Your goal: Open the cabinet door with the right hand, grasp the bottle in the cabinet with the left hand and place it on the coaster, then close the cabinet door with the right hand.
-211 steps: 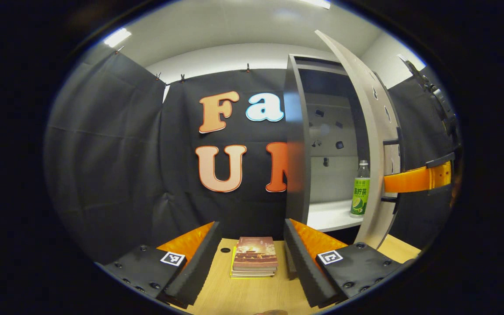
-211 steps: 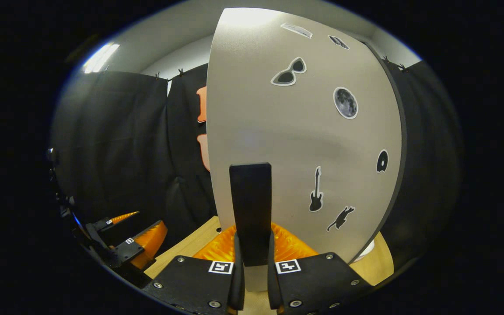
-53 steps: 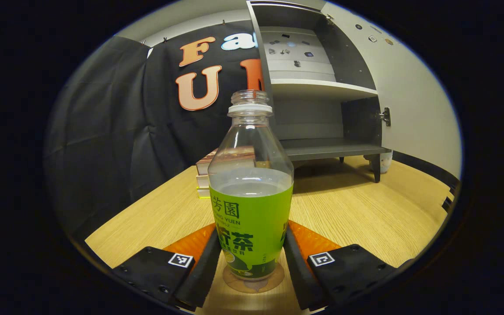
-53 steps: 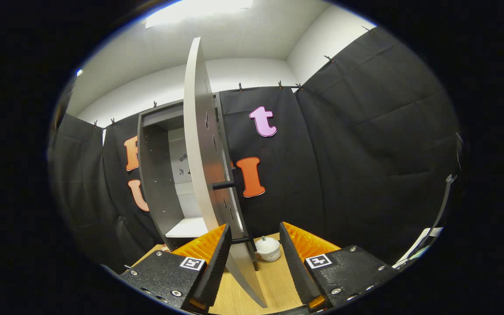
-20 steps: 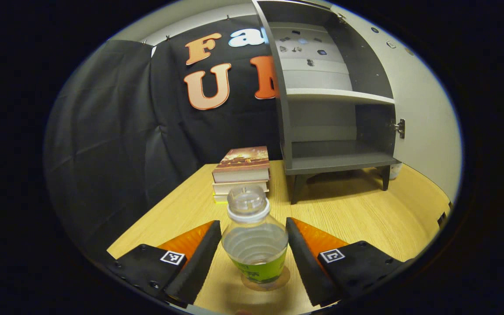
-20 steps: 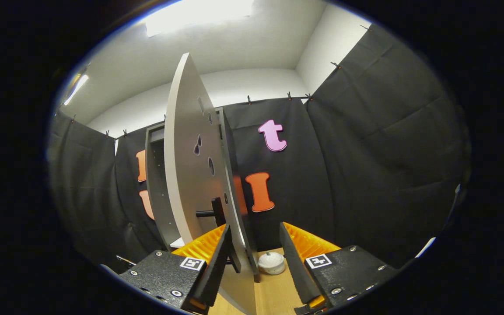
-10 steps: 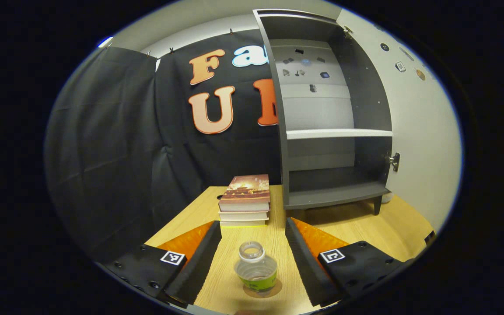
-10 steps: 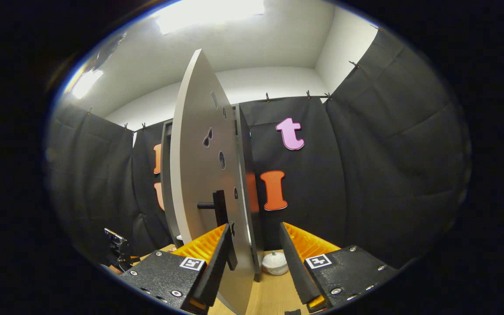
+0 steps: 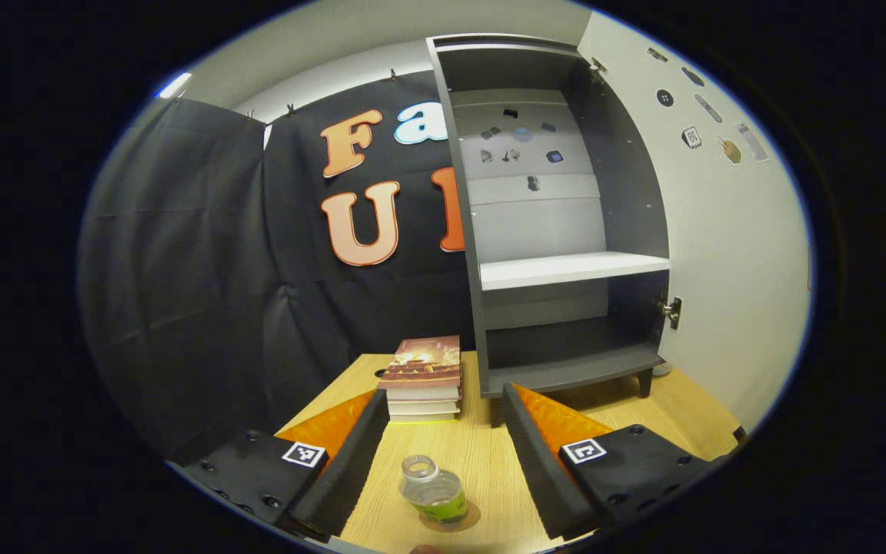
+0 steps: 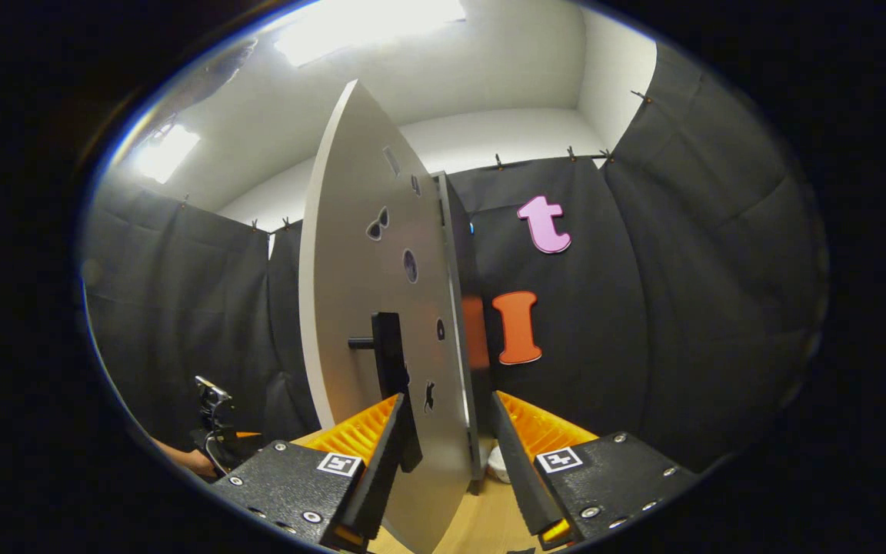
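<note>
Now the bottle [image 9: 433, 490] is seen standing on the coaster [image 9: 454, 519] on the near part of the table [image 9: 658, 408], between but clear of the fingers of the left gripper [image 9: 441, 454], whose tongs are spread wide and hold nothing. Its long axis is upright, with the open neck pointing up toward the camera and the green-labelled base set on the coaster. Farther off, the cabinet [image 9: 558, 231] is shown with bare shelves, and a stack of books [image 9: 421, 377] lies just left of it. In the right gripper view the cabinet door [image 10: 381, 308] is seen nearly edge-on, its lower edge lying between the widely parted tongs of the right gripper [image 10: 447, 454], with the dark handle [image 10: 385, 354] on the door's left face; no grip on the door or handle is shown. Only the closing is judged to be left. A push given off-centre, or too hard, could let the fingers slide off the thin edge or slam the door and rock the light cabinet. A careless sweep of the left gripper could also tip the tall, narrow bottle off the coaster.
</note>
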`<state>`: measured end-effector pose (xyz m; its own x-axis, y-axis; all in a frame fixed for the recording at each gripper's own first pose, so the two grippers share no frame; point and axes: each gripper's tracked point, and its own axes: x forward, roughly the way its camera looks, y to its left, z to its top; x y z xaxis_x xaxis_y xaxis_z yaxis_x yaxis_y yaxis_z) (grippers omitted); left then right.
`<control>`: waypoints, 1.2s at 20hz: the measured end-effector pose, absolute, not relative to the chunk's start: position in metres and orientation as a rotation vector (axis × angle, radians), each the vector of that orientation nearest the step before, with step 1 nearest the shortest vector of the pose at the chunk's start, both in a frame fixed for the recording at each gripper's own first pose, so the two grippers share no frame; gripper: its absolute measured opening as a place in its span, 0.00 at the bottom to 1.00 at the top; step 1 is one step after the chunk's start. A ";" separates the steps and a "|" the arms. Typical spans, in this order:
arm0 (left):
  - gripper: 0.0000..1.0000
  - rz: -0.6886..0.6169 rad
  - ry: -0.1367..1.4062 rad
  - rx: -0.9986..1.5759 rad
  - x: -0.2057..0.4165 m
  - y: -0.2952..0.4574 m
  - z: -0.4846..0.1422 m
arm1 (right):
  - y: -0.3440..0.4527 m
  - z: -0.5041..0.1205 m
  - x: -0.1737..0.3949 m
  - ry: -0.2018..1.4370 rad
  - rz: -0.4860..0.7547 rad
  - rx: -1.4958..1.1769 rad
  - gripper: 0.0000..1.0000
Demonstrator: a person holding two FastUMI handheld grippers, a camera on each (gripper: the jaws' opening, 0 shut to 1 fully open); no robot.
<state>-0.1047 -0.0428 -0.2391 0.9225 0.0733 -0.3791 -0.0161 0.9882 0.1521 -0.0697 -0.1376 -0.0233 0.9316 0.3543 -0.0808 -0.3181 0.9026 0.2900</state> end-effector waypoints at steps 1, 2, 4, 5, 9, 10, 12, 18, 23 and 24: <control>0.96 0.049 0.396 0.156 -0.105 -0.043 -0.237 | -0.136 -0.028 -0.071 0.152 0.377 0.287 0.68; 0.96 0.048 0.394 0.164 -0.105 -0.045 -0.235 | -0.133 -0.032 -0.071 0.170 0.397 0.290 0.67; 0.96 0.050 0.387 0.168 -0.102 -0.051 -0.229 | -0.131 -0.034 -0.071 0.169 0.425 0.303 0.67; 0.96 0.053 0.383 0.165 -0.101 -0.054 -0.226 | -0.130 -0.035 -0.071 0.173 0.443 0.309 0.67; 0.96 0.072 0.361 0.146 -0.095 -0.064 -0.212 | -0.116 -0.034 -0.077 0.175 0.551 0.324 0.67; 0.96 0.077 0.359 0.148 -0.094 -0.067 -0.210 | -0.112 -0.033 -0.081 0.175 0.581 0.337 0.67; 0.96 0.086 0.345 0.152 -0.094 -0.071 -0.204 | -0.106 -0.034 -0.081 0.169 0.619 0.334 0.65; 0.96 0.125 0.327 0.172 -0.097 -0.064 -0.184 | -0.095 -0.042 -0.075 0.192 0.739 0.356 0.66; 0.96 0.132 0.319 0.149 -0.082 -0.040 -0.176 | -0.087 -0.054 -0.080 0.205 0.792 0.378 0.66; 0.96 0.130 0.323 0.142 -0.080 -0.034 -0.178 | -0.085 -0.053 -0.083 0.214 0.792 0.389 0.66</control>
